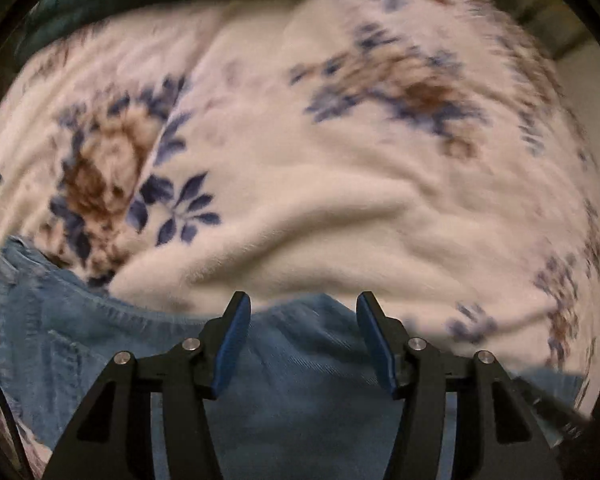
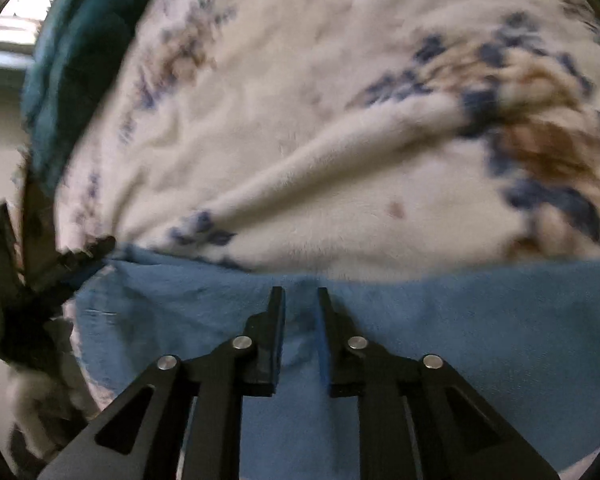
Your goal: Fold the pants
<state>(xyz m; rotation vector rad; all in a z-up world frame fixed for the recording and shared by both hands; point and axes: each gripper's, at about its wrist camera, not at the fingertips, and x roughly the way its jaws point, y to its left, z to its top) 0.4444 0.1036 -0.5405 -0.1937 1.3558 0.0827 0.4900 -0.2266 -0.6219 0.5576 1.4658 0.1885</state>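
Blue denim pants (image 1: 100, 344) lie on a white fleece blanket with blue and brown flowers (image 1: 320, 184). A seam and a pocket show at the lower left of the left wrist view. My left gripper (image 1: 302, 310) points down over the denim's upper edge, its blue pads (image 1: 232, 344) wide apart and gripping nothing. In the right wrist view the pants (image 2: 480, 320) fill the bottom as a flat band. My right gripper (image 2: 300, 294) hangs over their edge with a narrow gap between its jaws; denim shows in the gap, seemingly unpinched. The left gripper's black frame (image 2: 60, 268) is blurred at the denim's left corner.
A dark teal cloth (image 2: 72, 80) lies along the blanket's far edge, also seen as the teal cloth (image 1: 100, 4) at the top of the left wrist view. A bright window (image 2: 24, 20) and a pale wall sit beyond the bed's left side. The blanket is rumpled into ridges.
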